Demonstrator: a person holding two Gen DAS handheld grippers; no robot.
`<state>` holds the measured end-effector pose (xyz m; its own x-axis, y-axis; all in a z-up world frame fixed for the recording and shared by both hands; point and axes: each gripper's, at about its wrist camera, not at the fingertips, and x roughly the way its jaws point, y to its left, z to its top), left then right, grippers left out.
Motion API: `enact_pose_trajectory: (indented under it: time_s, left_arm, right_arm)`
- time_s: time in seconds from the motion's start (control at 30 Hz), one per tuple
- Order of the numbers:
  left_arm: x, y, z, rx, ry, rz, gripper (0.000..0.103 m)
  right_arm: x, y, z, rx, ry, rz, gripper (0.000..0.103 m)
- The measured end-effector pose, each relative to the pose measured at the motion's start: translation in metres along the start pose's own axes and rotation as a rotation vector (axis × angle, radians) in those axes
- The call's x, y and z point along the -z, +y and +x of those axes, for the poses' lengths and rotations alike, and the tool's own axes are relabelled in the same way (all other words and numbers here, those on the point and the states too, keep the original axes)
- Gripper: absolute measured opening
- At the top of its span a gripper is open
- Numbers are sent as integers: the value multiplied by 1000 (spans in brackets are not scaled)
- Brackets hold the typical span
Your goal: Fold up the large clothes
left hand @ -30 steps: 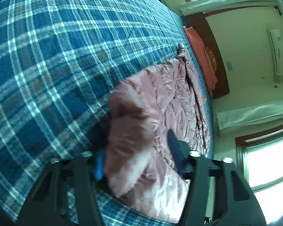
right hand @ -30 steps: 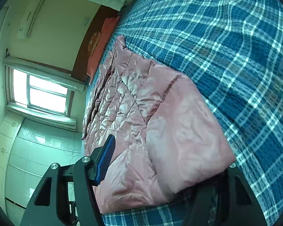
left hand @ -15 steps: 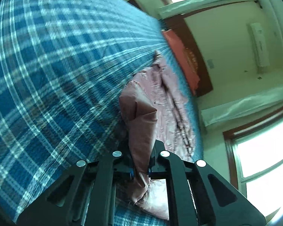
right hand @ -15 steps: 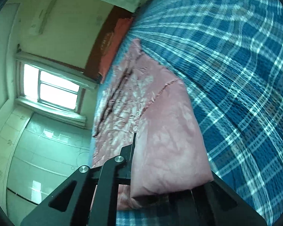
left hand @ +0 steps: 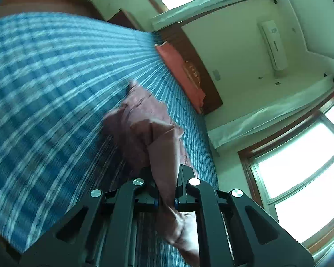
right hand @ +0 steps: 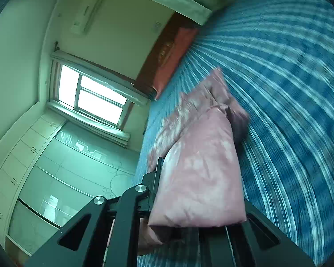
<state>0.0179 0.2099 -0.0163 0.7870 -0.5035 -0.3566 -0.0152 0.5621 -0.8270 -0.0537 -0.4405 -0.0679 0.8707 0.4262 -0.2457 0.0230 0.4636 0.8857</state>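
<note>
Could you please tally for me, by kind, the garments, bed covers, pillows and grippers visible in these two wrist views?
Pink padded garment: 1
Blue plaid bed cover: 1
Orange pillow: 1
Grippers, both shut on the garment: 2, left gripper and right gripper
Total: 5

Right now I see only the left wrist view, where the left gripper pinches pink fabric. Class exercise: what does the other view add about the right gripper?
Observer: The right gripper is shut on the pink quilted garment too, at another part of its near edge.
Operator: How much fabric shows there?
Observer: A broad puffy panel that hides the right-hand finger.
Operator: Anything in the room that I lack?
Observer: A wall of pale cupboards below a window, beside the blue plaid bed cover.
</note>
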Motion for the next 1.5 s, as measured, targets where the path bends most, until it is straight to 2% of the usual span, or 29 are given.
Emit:
enact_pose_trajectory:
  time_s: [0.07,0.2,0.4,0.5,0.73,0.83,1.13,1.17,1.27,1.3,1.33,1.37,1.4,1.43,1.5]
  left_arm:
    - [-19,-12,26,2,-10,32,8]
    - [-57,-28,88,-15,-6,54,8]
    - [-110,-32,201,-146,-19,111,8]
    - [-126,-25,245,-191,-6,122,8]
    - [-149,7,345,-322,45,171,8]
    - [-150,22,369,-358,68,181,8]
    - [-155,33,412,-412,98,245,9]
    - [-155,31,412,-412,97,247,11]
    - [-158,22,407,-393,95,251,17]
    - [-160,19,404,-379,94,251,20]
    - [-162,15,400,-361,93,248,34]
    - [-164,12,396,-347,90,238,58]
    - [-166,9,391,-344,80,230,67]
    - [-168,5,382,-343,47,221,70]
    - [-172,0,371,-335,19,220,72]
  right_arm:
    - [-21,4,22,-31,-9,-5,9]
    - [-75,12,85,-34,-7,-40,9]
    - [-133,2,172,26,7,-22,9]
    - [-159,-11,222,72,29,-9,9]
    - [-183,-49,303,183,81,8,9]
    - [-186,-65,329,228,98,18,9]
    - [-186,-83,349,261,102,17,11]
    - [-186,-81,347,262,105,13,11]
    - [-191,-72,343,260,105,-3,23]
    - [-193,-69,340,259,98,-13,36]
    - [-194,-63,333,260,78,-31,53]
    - [-195,-56,326,269,53,-52,66]
    - [-195,-51,319,276,35,-72,68]
    - [-195,-46,314,275,29,-89,69]
    - [-193,-40,306,278,32,-110,69]
